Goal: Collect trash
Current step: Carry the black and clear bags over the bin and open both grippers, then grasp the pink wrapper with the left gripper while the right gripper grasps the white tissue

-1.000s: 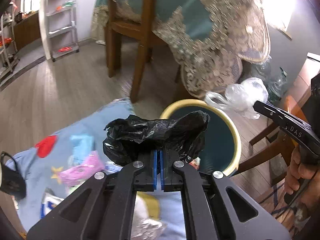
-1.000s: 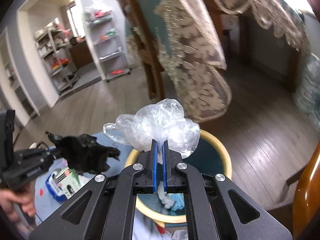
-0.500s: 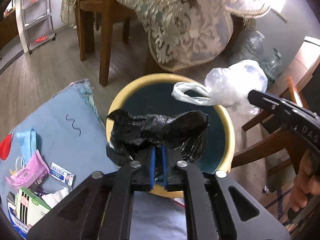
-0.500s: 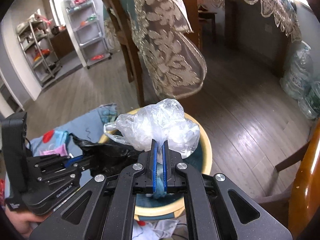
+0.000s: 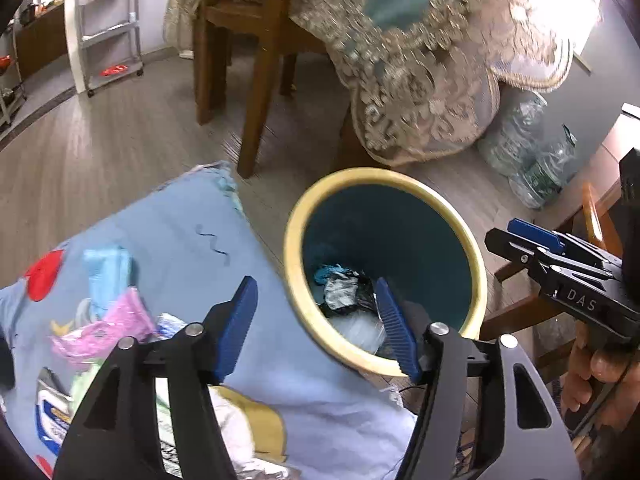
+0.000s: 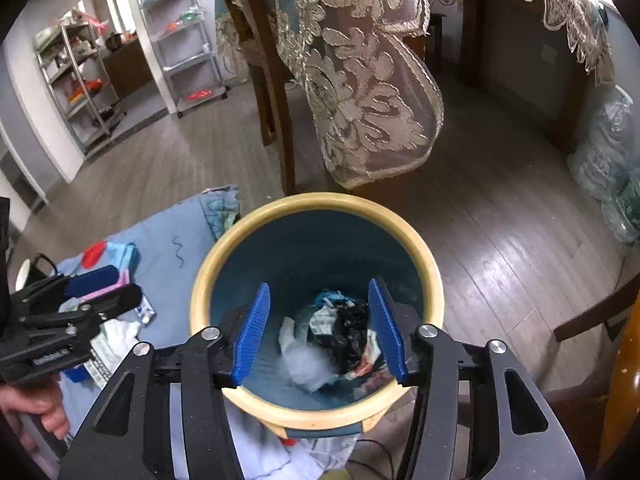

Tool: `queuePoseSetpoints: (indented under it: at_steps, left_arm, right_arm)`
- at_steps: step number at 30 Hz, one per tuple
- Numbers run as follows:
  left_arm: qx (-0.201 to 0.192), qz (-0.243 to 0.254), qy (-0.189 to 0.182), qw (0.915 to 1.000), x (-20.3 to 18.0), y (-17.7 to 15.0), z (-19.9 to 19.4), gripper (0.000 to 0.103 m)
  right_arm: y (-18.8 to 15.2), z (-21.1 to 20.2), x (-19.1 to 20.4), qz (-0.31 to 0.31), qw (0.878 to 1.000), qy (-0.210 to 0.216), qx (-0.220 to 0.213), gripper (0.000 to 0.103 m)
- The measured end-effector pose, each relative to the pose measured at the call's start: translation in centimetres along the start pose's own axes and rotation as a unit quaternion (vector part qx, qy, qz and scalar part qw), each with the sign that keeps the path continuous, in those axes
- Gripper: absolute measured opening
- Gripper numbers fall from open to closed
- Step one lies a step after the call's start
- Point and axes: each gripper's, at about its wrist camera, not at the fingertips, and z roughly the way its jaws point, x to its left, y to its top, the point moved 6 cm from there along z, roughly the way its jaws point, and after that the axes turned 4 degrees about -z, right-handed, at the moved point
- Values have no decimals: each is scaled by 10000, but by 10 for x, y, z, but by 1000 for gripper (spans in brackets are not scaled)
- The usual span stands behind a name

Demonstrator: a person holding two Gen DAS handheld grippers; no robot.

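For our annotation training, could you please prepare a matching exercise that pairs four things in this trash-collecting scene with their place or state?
Things:
1. black bag
2. left gripper
3. bin rim
4. pink wrapper

Places or states:
A. pale yellow
B. lying on the blue cloth
C. down inside the bin
D. jaws apart, nothing between them

Pairs: 1-C, 2-D, 3-A, 4-B

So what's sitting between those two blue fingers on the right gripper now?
Nothing is held. In the right wrist view, the open right gripper frames the bin below, with the clear plastic bag and black bag lying inside.
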Motion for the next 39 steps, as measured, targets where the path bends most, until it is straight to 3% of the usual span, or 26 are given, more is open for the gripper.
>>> queuePoseSetpoints:
  at_steps: [7,24,30,39]
  left_arm:
    - [-143,-181,156,9996,35,0,-29,64]
    - [-429,-915,803,9916,156,-23,-101,64]
    - [-344,-1065,924,9894,184,-40,-105,64]
    - [-232,-1126,922,9891,196,-50,-91,64]
  right_arm:
    - [6,-6,15,-80,9997,191,-136,63]
    - [5,4,97,-706,9939,840,-95,64]
    - [-8,15,134,-1002,9872,1234,141,64]
    - [-48,36,198,-1648,9657,1838,809,62]
